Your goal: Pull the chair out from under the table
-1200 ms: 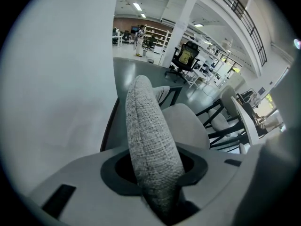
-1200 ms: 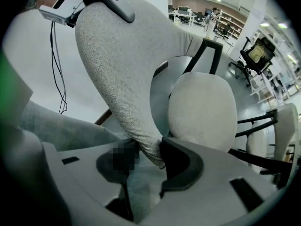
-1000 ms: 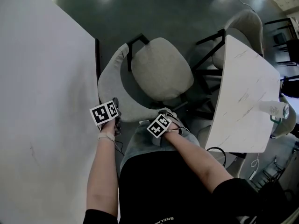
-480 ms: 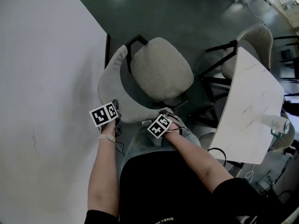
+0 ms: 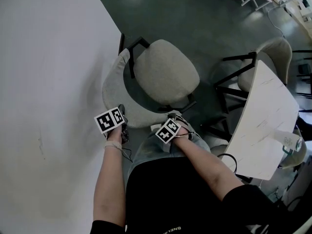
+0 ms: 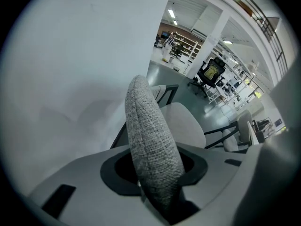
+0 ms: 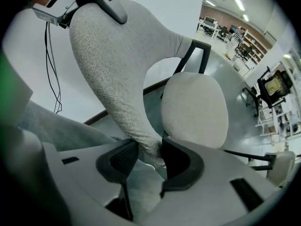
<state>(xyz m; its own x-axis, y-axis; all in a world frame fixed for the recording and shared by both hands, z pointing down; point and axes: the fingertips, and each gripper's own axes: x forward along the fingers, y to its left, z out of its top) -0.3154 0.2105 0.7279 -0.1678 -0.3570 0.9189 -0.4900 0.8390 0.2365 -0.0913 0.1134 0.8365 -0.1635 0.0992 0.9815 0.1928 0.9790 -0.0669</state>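
The left gripper (image 6: 155, 182) and right gripper (image 7: 149, 157) each have fingers clamped on the backrest rim of the grey fabric chair with black metal frame (image 5: 165, 77), which stands just beside the large white worktop (image 5: 48, 82), its seat clear of it. Uneven pulling could slip the padded rim free or swing the frame into that edge. One gripped chair, two grippers

The chair (image 5: 165, 77) stands on the floor (image 5: 195, 13) beside the wall (image 5: 48, 82) at left. The table (image 5: 265, 126) stands apart at right, with another chair (image 5: 278, 50) at its far edge.
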